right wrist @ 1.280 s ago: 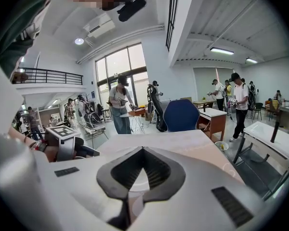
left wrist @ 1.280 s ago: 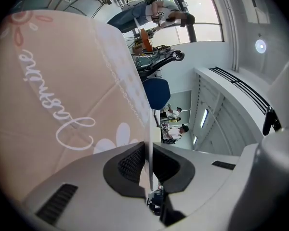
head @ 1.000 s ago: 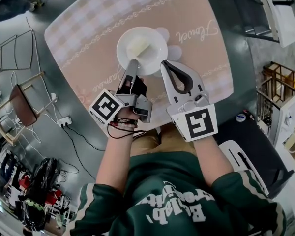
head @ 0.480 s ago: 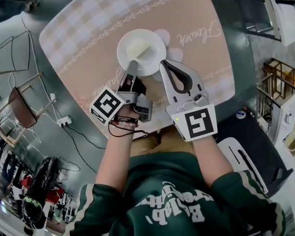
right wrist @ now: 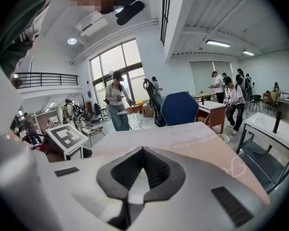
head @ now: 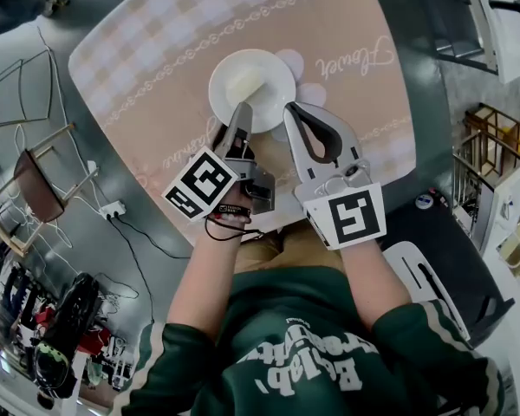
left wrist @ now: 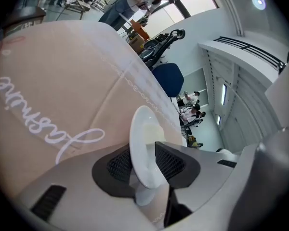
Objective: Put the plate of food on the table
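A white plate (head: 251, 78) with a pale piece of food (head: 243, 83) rests on the pink checked tablecloth of the table (head: 156, 59). My left gripper (head: 243, 109) reaches the plate's near rim. In the left gripper view the plate's rim (left wrist: 145, 148) stands between the two dark pads (left wrist: 118, 165). The jaws are opening, spread wider than the thin rim. My right gripper (head: 289, 111) hovers just right of the plate, shut on nothing; its tips (right wrist: 142, 149) meet above the cloth.
The table's near edge runs just under both grippers. A brown chair (head: 35, 180) and a power strip with cables (head: 113, 211) are on the floor at left. A dark seat (head: 451, 258) and a wooden rack (head: 494, 146) are at right. People stand behind a blue chair (right wrist: 179, 109).
The left gripper's jaws have spread off the plate's rim and its marker cube has swung right. The plate still rests on the cloth. The right gripper has hardly moved.
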Action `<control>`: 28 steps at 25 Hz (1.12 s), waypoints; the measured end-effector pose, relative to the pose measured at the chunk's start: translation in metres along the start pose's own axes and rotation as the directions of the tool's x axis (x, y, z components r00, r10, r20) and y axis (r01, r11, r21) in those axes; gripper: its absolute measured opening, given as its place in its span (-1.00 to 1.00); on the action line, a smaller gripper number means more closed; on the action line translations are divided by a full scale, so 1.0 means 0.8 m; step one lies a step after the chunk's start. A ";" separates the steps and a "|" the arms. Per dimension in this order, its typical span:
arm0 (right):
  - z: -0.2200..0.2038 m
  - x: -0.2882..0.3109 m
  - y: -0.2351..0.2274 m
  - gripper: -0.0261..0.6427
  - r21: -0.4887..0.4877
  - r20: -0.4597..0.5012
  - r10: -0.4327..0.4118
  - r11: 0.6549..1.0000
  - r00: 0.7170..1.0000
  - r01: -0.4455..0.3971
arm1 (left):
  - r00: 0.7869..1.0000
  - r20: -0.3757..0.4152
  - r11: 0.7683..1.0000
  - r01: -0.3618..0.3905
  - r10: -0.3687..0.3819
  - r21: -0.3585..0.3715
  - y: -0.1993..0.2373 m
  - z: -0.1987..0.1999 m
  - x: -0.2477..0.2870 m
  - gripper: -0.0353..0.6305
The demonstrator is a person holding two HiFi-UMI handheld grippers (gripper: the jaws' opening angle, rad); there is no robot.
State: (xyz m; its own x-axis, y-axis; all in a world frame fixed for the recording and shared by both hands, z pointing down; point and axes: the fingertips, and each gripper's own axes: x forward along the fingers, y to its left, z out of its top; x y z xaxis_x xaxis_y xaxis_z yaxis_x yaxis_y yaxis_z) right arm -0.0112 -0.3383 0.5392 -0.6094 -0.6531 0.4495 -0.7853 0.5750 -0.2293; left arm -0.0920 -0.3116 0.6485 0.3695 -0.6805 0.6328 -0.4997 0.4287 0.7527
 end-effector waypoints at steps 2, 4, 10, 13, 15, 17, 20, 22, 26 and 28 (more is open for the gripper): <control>0.001 -0.002 0.002 -0.88 -0.001 0.001 0.003 1.000 1.000 -0.003 | 1.000 -0.006 1.000 -0.022 0.022 0.017 0.003 -0.004 -0.002 -0.48; 0.002 -0.004 0.002 -0.88 -0.004 0.001 0.004 1.000 1.000 -0.004 | 0.999 -0.007 0.999 -0.045 0.045 0.013 0.009 -0.005 -0.004 -0.47; 0.003 -0.013 0.002 -0.88 -0.009 0.004 -0.003 1.000 1.000 0.003 | 0.997 0.003 0.997 -0.083 0.083 0.012 0.025 -0.006 -0.015 -0.47; 0.006 -0.015 0.003 -0.88 -0.016 0.012 -0.004 1.000 1.000 0.004 | 0.996 0.011 0.995 -0.094 0.094 0.015 0.027 -0.005 -0.019 -0.47; 0.006 -0.017 0.005 -0.88 -0.019 0.016 -0.002 1.000 1.000 0.002 | 0.995 0.023 0.995 -0.100 0.099 0.024 0.029 -0.004 -0.023 -0.47; 0.005 -0.019 0.007 -0.88 -0.020 0.016 0.001 1.000 1.000 0.000 | 0.994 0.034 0.994 -0.106 0.105 0.032 0.032 -0.003 -0.028 -0.47; 0.003 -0.023 0.008 -0.88 -0.023 0.012 -0.002 1.000 1.000 0.002 | 0.993 0.046 0.994 -0.108 0.106 0.026 0.036 -0.002 -0.032 -0.47; 0.001 -0.026 0.008 -0.88 -0.025 0.013 -0.005 1.000 1.000 0.005 | 0.993 0.052 0.994 -0.108 0.106 0.032 0.038 -0.001 -0.034 -0.47; -0.002 -0.030 0.010 -0.88 -0.025 0.013 -0.007 1.000 1.000 0.007 | 0.993 0.055 0.994 -0.104 0.102 0.032 0.039 -0.003 -0.034 -0.47; -0.003 -0.031 0.011 -0.88 -0.027 0.012 -0.007 1.000 1.000 0.008 | 0.994 0.057 0.995 -0.098 0.096 0.032 0.037 -0.002 -0.034 -0.47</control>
State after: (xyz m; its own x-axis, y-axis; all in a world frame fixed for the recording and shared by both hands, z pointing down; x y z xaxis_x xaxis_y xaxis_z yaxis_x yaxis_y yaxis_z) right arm -0.0024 -0.3158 0.5281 -0.6050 -0.6633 0.4405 -0.7867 0.5832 -0.2024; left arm -0.1155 -0.2792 0.6543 0.2746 -0.6690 0.6906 -0.5584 0.4738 0.6810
